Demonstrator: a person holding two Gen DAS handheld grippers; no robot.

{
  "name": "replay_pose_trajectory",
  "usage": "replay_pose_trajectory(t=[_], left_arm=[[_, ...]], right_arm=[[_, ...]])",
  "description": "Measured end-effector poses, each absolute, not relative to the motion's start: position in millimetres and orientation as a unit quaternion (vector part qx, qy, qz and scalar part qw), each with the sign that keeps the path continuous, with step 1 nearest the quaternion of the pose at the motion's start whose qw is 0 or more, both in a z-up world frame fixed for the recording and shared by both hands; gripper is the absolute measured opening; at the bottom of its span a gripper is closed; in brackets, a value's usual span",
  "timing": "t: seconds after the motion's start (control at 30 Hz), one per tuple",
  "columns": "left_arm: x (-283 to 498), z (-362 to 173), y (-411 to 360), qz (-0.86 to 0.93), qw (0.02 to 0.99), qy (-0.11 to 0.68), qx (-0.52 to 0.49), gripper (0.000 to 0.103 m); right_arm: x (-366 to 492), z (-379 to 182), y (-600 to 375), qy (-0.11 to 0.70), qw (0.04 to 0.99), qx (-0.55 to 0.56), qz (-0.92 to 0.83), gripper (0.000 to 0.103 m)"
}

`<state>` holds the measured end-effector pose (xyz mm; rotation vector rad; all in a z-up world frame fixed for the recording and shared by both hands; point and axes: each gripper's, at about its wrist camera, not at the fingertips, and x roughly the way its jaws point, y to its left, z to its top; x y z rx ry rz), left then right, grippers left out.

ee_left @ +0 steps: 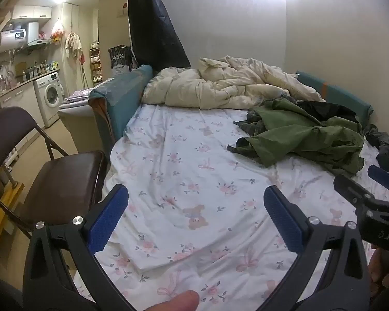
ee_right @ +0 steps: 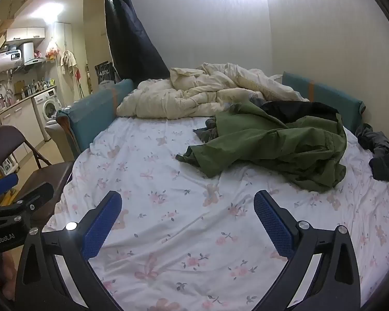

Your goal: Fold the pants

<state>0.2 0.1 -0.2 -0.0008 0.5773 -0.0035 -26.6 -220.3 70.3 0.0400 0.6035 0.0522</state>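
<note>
Your left gripper (ee_left: 195, 193) and right gripper (ee_right: 188, 198) both hover over the bedsheet (ee_left: 184, 155) with jaws spread wide and nothing between the blue pads (ee_right: 272, 223). The green pants (ee_right: 275, 140) lie crumpled on the far right part of the bed, well apart from both grippers. A dark garment (ee_right: 298, 108), possibly a jacket, lies against them on the far side. A cream duvet (ee_left: 220, 83) is bunched at the head. A chair (ee_left: 51, 171) stands just beside the bed on the left.
</note>
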Motion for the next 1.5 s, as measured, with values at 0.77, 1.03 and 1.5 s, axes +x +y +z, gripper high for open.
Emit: replay_pose_trajectory(t=[0.77, 1.03, 1.5], left_arm=[[-0.7, -1.8, 0.2, -0.001, 0.959, 0.283, 0.004, 0.103], [1.7, 0.0, 1.7, 0.003, 0.958, 0.287, -0.001, 0.103], [3.7, -0.6, 0.1, 0.002, 0.959, 0.285, -0.003, 0.103]], right_arm=[[-24.8, 69.4, -220.0, 0.304, 0.952, 0.009, 0.020, 0.103], [-24.5, 68.9, -219.0, 0.304, 0.952, 0.009, 0.021, 0.103], [-25.1, 68.3, -217.5, 0.304, 0.952, 0.009, 0.022, 0.103]])
